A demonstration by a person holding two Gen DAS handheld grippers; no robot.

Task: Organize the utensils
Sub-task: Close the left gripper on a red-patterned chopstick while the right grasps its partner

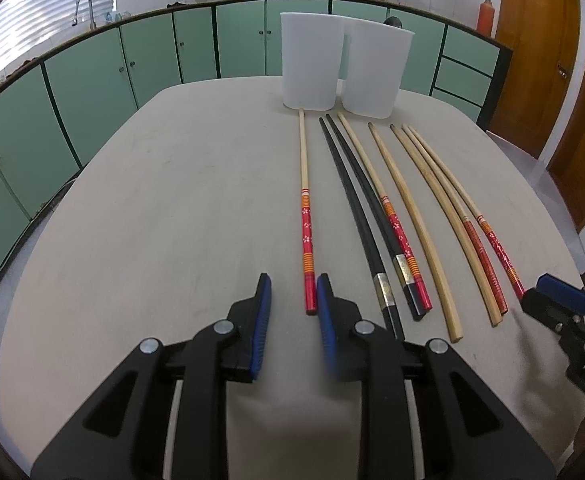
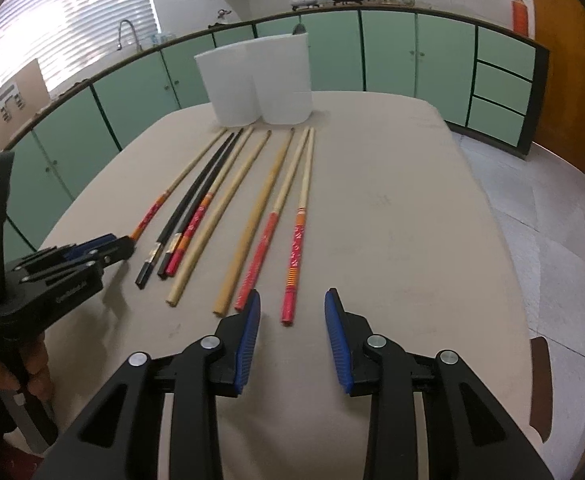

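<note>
Chopsticks lie in a row on the bench [image 1: 132, 200], tips toward two white tubs [image 1: 312, 64]. Leftmost from the tubs, a red-ended chopstick [image 1: 306, 232] has its butt just ahead of the left hand-held gripper [image 1: 292, 292], partly open and empty. Next come a black pair [image 1: 356, 208], then plain and red-ended sticks. The right hand-held gripper [image 2: 292, 312], also partly open and empty, brackets the rightmost chopstick [image 2: 296, 248]. Light, stiff and likely slippery, they seem best pinched near the painted butt.
</note>
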